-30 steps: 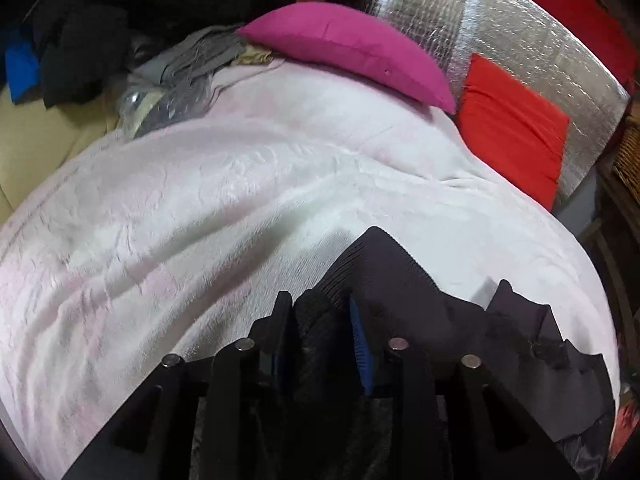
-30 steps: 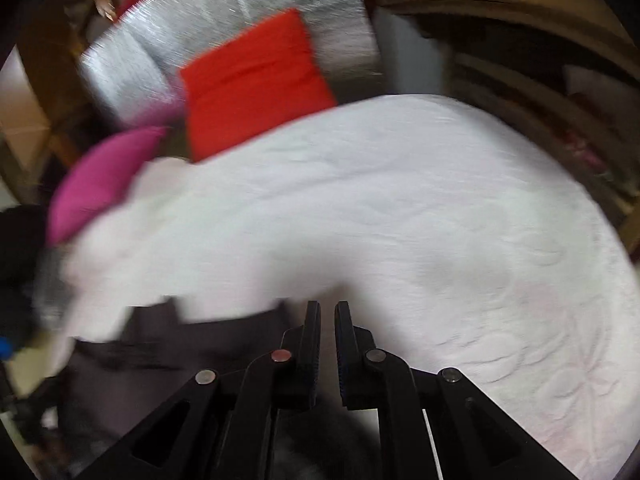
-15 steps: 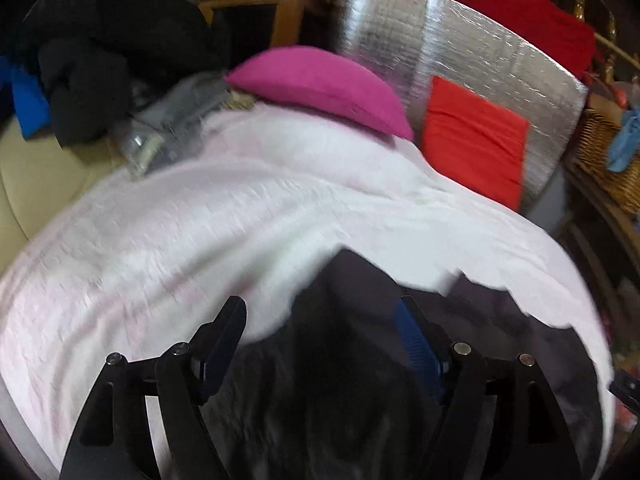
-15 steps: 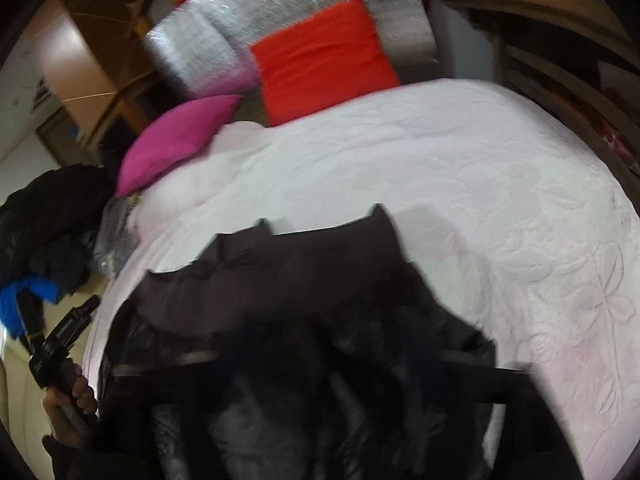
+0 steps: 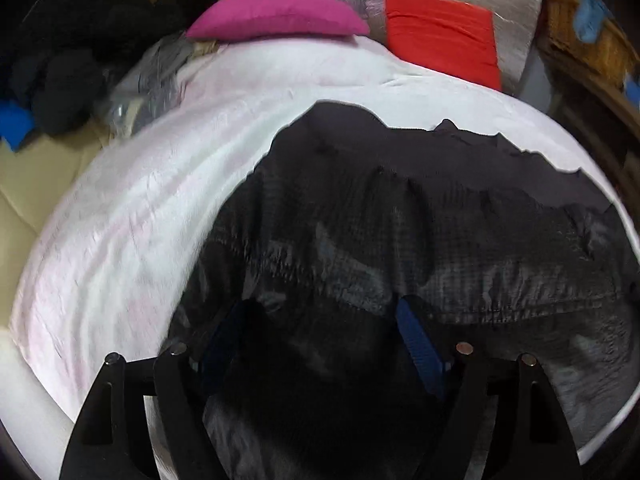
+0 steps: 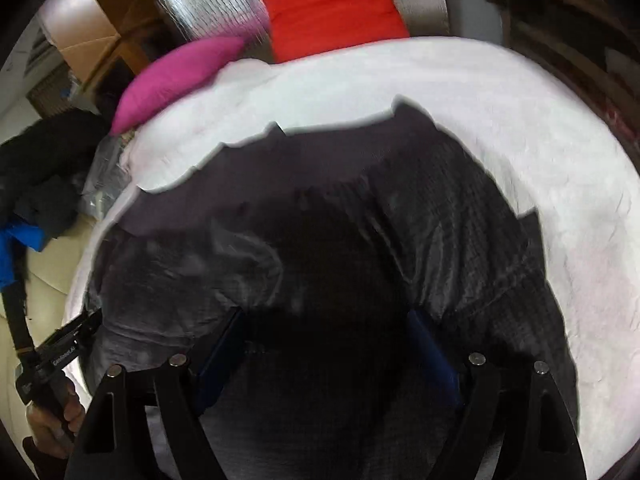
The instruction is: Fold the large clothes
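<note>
Both grippers, left [image 5: 324, 336] and right [image 6: 328, 340], are spread over the dark garment [image 5: 420, 216] on the bed [image 5: 140, 208]. Pinch 2 matching edge points before folding.

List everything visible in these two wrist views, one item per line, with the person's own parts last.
Garment: 1, dark grey-black, spread on the bed in front of both grippers.
Bedspread: 1, white, covering the bed under the garment.
Pink pillow: 1, magenta, at the bed's far end.
Red cushion: 1, red, beside the pink pillow, against the panel.
Silver panel: 1, silver foil, behind the cushions.
Clothes pile: 1, black with some blue, left of the bed.
Basket: 1, wicker, far right.
Left gripper: 1, black with blue pads, open over the garment.
Right gripper: 1, black with blue pads, open over the garment.
Hand: 1, holding the left gripper's handle.
</note>
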Tool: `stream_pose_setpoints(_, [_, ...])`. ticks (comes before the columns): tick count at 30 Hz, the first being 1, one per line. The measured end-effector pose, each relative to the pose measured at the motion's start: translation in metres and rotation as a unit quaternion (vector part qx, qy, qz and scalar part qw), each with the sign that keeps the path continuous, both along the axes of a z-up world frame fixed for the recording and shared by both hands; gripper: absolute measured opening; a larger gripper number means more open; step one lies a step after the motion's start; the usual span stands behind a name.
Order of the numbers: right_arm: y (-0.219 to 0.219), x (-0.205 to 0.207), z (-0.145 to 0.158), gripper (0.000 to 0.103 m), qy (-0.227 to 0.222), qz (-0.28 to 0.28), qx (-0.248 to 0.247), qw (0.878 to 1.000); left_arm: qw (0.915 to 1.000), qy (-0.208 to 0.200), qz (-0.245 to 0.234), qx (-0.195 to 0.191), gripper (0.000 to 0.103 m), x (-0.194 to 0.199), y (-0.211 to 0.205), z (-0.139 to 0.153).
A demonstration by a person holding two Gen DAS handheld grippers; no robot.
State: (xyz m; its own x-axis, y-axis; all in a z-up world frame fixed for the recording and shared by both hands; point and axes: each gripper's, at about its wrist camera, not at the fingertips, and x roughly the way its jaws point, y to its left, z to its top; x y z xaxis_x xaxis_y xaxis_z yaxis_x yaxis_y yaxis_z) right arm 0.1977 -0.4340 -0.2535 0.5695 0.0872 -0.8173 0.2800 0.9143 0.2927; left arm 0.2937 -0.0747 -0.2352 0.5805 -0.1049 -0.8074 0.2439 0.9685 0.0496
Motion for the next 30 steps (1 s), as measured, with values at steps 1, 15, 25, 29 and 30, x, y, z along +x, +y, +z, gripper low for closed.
stream_pose_setpoints(1, [0.000,0.000,0.004,0.084,-0.004,0.002,-0.002,1.000,1.0000,-0.004,-0.005,0.004,0.079,-0.001,-0.001,0.003])
stream_pose_setpoints(15, [0.049,0.003,0.024,0.061,-0.065,0.064,0.010,0.996,0.9980,-0.062,-0.008,0.011,0.079,-0.039,-0.004,0.016])
stream_pose_setpoints(25, [0.055,0.013,0.024,0.061,-0.064,0.056,0.037,0.996,0.9973,-0.063,-0.009,0.037,0.079,-0.037,-0.006,0.010])
stream_pose_setpoints(29, [0.066,0.020,0.025,0.061,-0.072,0.065,0.034,0.995,0.9971,-0.064,-0.009,0.040,0.079,-0.036,-0.007,0.009])
stream_pose_setpoints(30, [0.070,0.025,0.021,0.061,-0.060,0.069,0.031,0.995,0.9970,-0.065,-0.009,0.041,0.079,-0.037,-0.008,0.009])
